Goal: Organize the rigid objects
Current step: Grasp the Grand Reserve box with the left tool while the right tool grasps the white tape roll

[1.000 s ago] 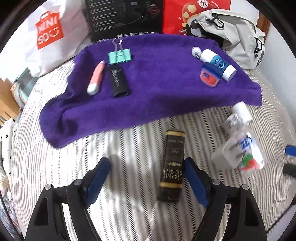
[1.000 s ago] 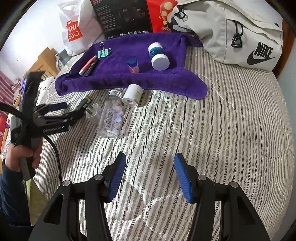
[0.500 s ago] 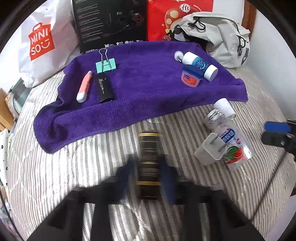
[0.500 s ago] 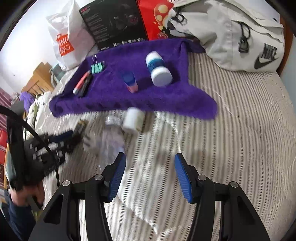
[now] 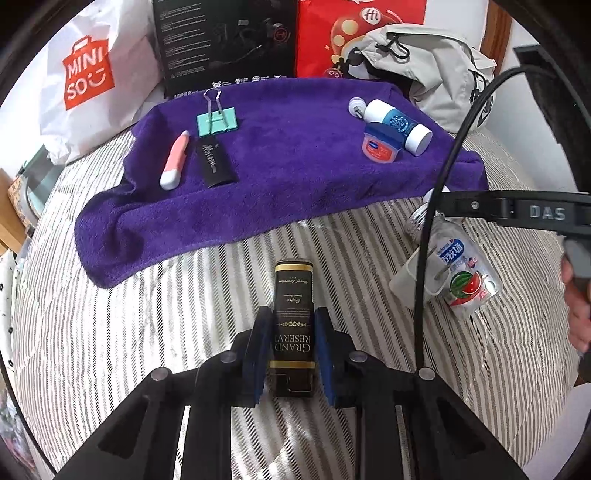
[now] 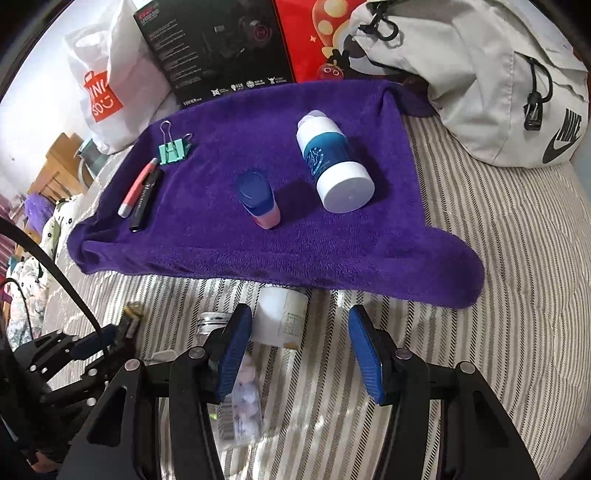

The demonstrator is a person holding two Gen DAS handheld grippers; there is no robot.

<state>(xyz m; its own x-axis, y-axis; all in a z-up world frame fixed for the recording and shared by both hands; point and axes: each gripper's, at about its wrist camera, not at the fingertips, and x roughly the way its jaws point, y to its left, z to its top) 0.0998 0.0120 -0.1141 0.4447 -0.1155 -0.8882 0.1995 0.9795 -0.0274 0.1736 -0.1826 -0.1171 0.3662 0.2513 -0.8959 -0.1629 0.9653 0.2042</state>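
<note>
My left gripper [image 5: 293, 315] is shut on a black and gold "Grand Reserve" box [image 5: 293, 295] that lies on the striped bed. My right gripper [image 6: 299, 332] is open, low over the bed just short of the purple towel [image 6: 258, 206]. A white cap [image 6: 281, 317] lies between its fingertips, nearer the left one. A clear bottle [image 6: 242, 395] lies under its left finger. On the towel rest a teal binder clip [image 5: 217, 122], a pink pen [image 5: 174, 162], a black tube [image 5: 216, 164], a blue-lidded jar [image 5: 380, 144] and a white and blue bottle [image 5: 399, 125].
A white charger plug [image 5: 410, 284] lies against the clear bottle [image 5: 458, 269]. A grey backpack [image 6: 480, 74], a black carton [image 6: 214, 48], a red bag [image 5: 351, 33] and a white shopping bag [image 5: 88, 74] line the far side. A black cable [image 5: 436, 206] crosses the left wrist view.
My left gripper went from wide open to shut on the black box. My right gripper moved forward to the white cap and clear bottle by the towel's edge, staying open.
</note>
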